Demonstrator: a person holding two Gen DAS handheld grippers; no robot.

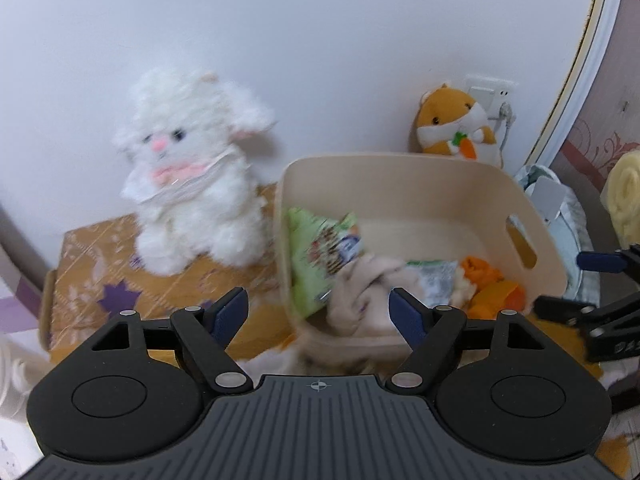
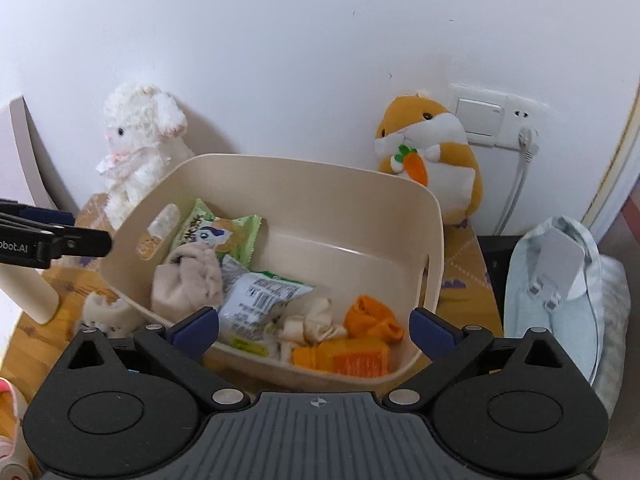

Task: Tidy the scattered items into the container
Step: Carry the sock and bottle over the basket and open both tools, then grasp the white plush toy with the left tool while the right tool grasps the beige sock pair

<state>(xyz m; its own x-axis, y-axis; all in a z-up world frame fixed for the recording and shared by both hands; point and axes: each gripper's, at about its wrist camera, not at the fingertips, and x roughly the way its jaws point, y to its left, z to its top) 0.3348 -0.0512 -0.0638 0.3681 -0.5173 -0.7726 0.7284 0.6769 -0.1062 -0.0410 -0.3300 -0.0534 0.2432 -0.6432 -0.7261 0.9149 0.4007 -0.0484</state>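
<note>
A beige bin [image 2: 320, 168] stands on an orange patterned cloth [image 1: 92, 264]. It holds a green snack packet [image 2: 218, 234], a crumpled beige cloth [image 2: 188, 280], a white packet [image 2: 260, 300], a cream sock [image 2: 316, 326], an orange sock [image 2: 372, 318] and an orange packet [image 2: 344, 356]. The same bin [image 1: 400, 184] fills the left wrist view. My left gripper [image 1: 318, 304] is open over the bin's near left corner, holding nothing. My right gripper [image 2: 314, 320] is open wide above the bin's near rim, also empty. A small white sock-like item [image 2: 104, 312] lies outside the bin's left wall.
A white lamb plush [image 1: 188, 168] sits left of the bin against the wall, an orange hamster plush [image 2: 432, 152] behind it at the right. A wall socket with a plugged cable [image 2: 524, 136], a light-blue bundle [image 2: 560, 288] and a cream cylinder [image 2: 28, 292] flank the bin.
</note>
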